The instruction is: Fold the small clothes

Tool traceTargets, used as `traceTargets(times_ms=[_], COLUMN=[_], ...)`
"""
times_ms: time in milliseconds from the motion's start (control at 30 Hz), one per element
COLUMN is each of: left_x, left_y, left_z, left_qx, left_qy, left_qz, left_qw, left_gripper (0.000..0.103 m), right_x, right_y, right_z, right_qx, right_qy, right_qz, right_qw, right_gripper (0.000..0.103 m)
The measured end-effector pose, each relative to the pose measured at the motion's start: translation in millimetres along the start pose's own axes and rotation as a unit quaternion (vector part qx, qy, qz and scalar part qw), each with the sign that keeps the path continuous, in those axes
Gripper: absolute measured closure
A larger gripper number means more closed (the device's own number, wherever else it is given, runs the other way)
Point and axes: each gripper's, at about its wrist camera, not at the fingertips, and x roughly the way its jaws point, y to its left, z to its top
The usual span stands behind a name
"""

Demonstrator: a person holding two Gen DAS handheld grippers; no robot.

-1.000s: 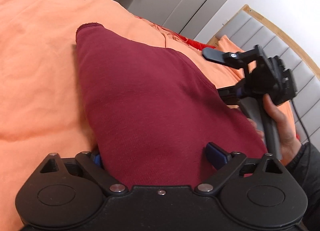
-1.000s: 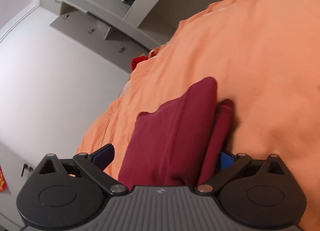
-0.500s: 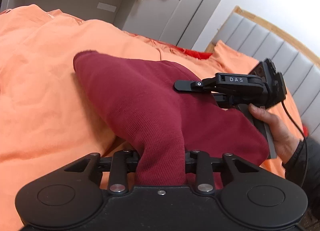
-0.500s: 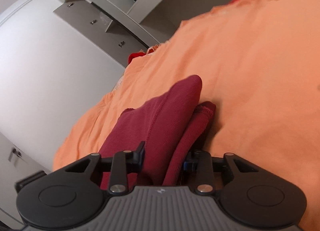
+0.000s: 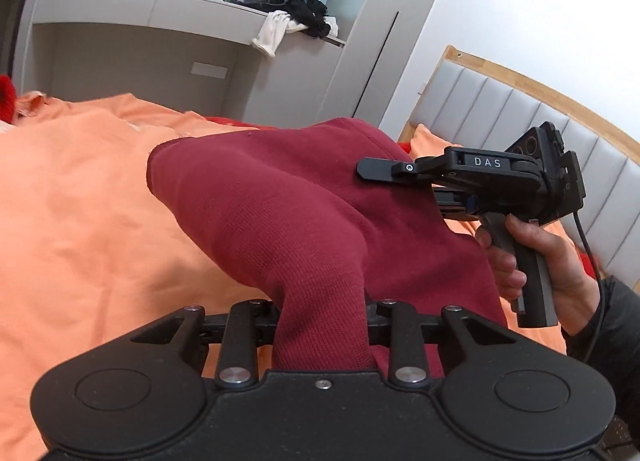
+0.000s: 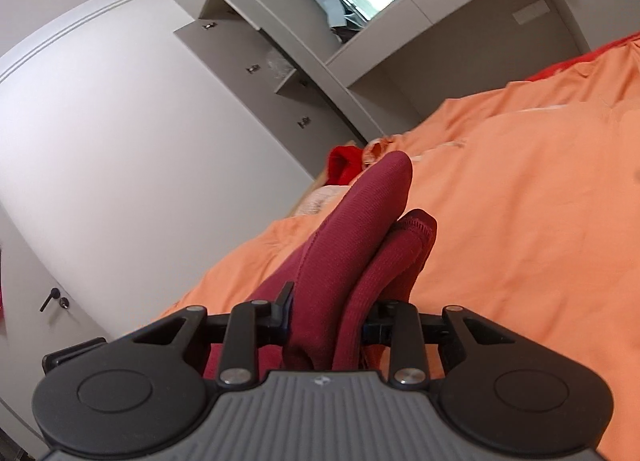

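A dark red knitted garment (image 5: pixel 288 197) is held up over the orange bedspread (image 5: pixel 80 201). My left gripper (image 5: pixel 322 321) is shut on a bunched edge of it at the bottom of the left wrist view. My right gripper (image 6: pixel 328 321) is shut on another bunched part of the garment (image 6: pixel 360 229), which hangs in two folds. The right gripper also shows in the left wrist view (image 5: pixel 472 177), held in a hand at the garment's right side, its fingertips hidden in the cloth.
The orange bedspread (image 6: pixel 520 221) covers the bed. A grey padded headboard (image 5: pixel 520 109) with a wooden rim stands at the right. Grey built-in shelves (image 5: pixel 160 41) with clothes on top (image 5: pixel 288 9) stand behind the bed. A red cloth (image 6: pixel 342 165) lies at the bed's far edge.
Both grippers have closed on the red garment and lifted it off the bedspread. The views have tilted up, so more of the room shows.
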Motion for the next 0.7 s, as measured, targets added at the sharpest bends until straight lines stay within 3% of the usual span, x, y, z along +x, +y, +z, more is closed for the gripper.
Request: traceTargets(times_ms=[100, 267, 500, 567, 633, 667, 700], left_x=[-31, -61, -54, -42, -29, -26, -27], left_y=[10, 31, 61, 70, 73, 72, 72], left_z=[-13, -50, -81, -91, -99, -102, -104], left_qx=[-0.025, -0.058, -0.073, -0.083, -0.074, -0.063, -0.055], left_qy=[0.008, 0.020, 0.072, 0.094, 0.128, 0.136, 0.136], left_qz=[0.007, 0.014, 0.012, 0.019, 0.033, 0.040, 0.044], left_qw=[0.9996, 0.9980, 0.9947, 0.9919, 0.9884, 0.9879, 0.9882], left_gripper=[0.071, 0.071, 0.069, 0.061, 0.046, 0.043, 0.038], right_x=[15, 41, 55, 62, 69, 71, 71], right_y=[26, 37, 13, 1, -5, -7, -9], right_z=[-19, -56, -111, -119, -127, -131, -134], right_qx=[0.004, 0.030, 0.087, 0.094, 0.079, 0.075, 0.079], right_qy=[0.011, 0.041, 0.030, 0.030, 0.043, 0.047, 0.047], right_qz=[0.005, -0.002, -0.033, -0.047, -0.079, -0.096, -0.106], right_qw=[1.000, 0.999, 0.995, 0.994, 0.993, 0.991, 0.990], right_gripper=[0.071, 0.071, 0.071, 0.071, 0.067, 0.063, 0.049])
